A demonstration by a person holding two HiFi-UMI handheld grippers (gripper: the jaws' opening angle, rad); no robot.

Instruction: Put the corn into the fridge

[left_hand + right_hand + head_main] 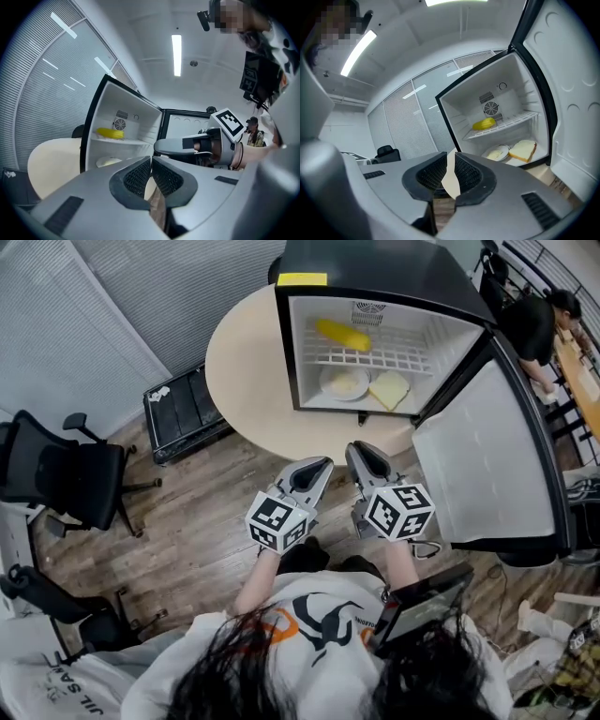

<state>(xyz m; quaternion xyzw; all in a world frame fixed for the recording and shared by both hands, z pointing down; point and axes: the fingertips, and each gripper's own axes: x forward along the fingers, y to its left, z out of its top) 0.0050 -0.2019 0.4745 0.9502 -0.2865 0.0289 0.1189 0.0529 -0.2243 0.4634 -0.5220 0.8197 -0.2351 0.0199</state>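
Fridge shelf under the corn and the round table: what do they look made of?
Shelf: looks like white coated wire, going by its thin grid bars. Table: smooth matte beige top, probably laminate or painted wood; can't tell which.

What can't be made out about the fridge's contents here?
- Head view: what lies on the plate is too small to tell.
- Left gripper view: the left gripper's own body hides the bread slice and part of the plate.
- Right gripper view: the fridge door is cut off by the picture's edge.
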